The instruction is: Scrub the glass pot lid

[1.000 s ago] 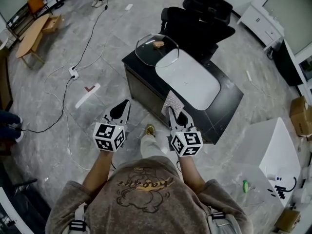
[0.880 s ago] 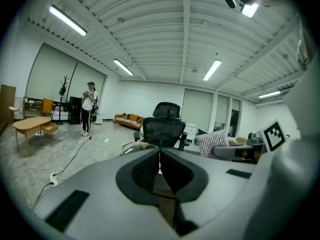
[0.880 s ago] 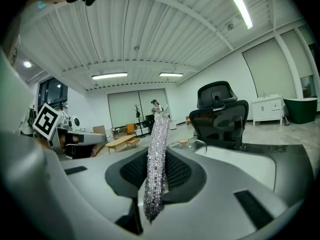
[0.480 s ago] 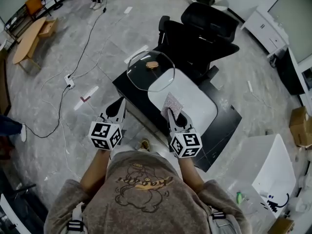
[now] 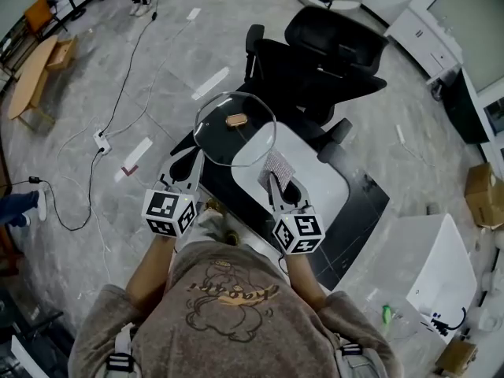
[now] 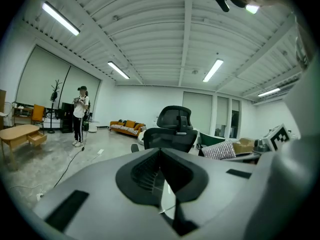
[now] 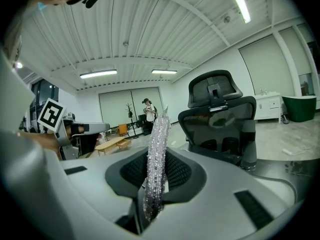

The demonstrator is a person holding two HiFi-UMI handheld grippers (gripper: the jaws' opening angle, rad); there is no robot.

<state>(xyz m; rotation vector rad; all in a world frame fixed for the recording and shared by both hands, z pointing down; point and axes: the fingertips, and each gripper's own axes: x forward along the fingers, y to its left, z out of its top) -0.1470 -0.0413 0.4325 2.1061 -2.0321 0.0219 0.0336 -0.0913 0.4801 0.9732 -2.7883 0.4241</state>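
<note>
Lid [image 5: 235, 128] — glass, brown knob, lying at the far left corner of the table [image 5: 358, 203], near the chair [image 5: 331, 50].
Left gripper [image 5: 191, 164] — jaws together, nothing held, near the lid's near rim.
Right gripper [image 5: 274, 181] — clamped on a sparkly scrubber [image 5: 277, 164] that stands upright, right of the lid.

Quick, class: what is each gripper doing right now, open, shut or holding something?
Left gripper: shut, nothing between its jaws.
Right gripper: shut on a sparkly scrubbing cloth.
</note>
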